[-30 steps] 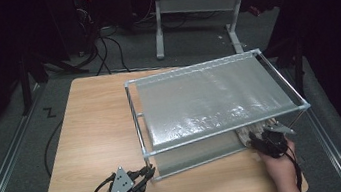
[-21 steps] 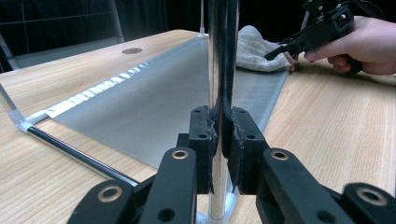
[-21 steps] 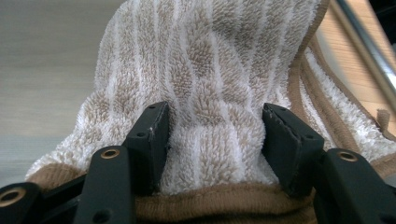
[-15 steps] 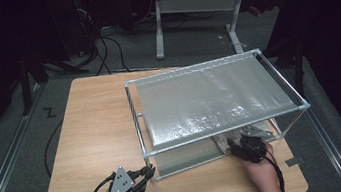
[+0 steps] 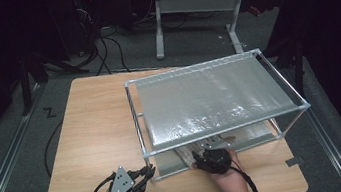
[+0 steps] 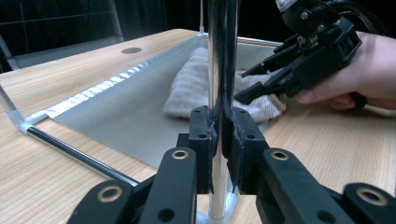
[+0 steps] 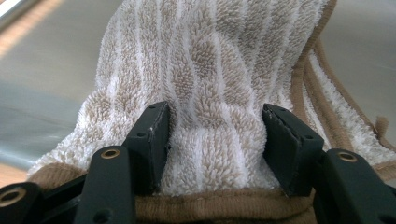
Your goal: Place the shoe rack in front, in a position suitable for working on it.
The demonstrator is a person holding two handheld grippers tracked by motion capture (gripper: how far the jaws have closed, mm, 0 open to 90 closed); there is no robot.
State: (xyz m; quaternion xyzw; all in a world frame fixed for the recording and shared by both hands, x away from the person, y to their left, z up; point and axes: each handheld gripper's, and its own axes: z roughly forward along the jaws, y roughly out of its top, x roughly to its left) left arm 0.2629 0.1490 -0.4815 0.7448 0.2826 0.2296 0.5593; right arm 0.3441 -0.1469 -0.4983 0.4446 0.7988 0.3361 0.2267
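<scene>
A metal-framed rack (image 5: 139, 130) with grey fabric shelves stands on the wooden table (image 5: 94, 127). My left gripper (image 5: 148, 170) (image 6: 219, 140) is shut on the rack's front-left upright post (image 6: 223, 56), low near its foot. A beige and white striped towel (image 5: 186, 153) (image 6: 194, 88) (image 7: 210, 60) lies bunched on the lower shelf (image 6: 116, 112) at its front edge. My right gripper (image 5: 197, 157) (image 6: 252, 84) (image 7: 215, 135) reaches under the upper shelf (image 5: 214, 100). Its jaws stand wide with a thick fold of the towel pressed between the pads.
The rack covers the right half of the table; bare wood lies to its left and along the front edge. Behind the table stand the white legs of another desk (image 5: 159, 27), with cables (image 5: 111, 48) on the floor. A cable (image 5: 51, 143) hangs off the table's left side.
My right hand has slid left along the rack's front edge, from its right corner to near the middle, with the towel at its jaws. The left gripper has stayed on the post.
</scene>
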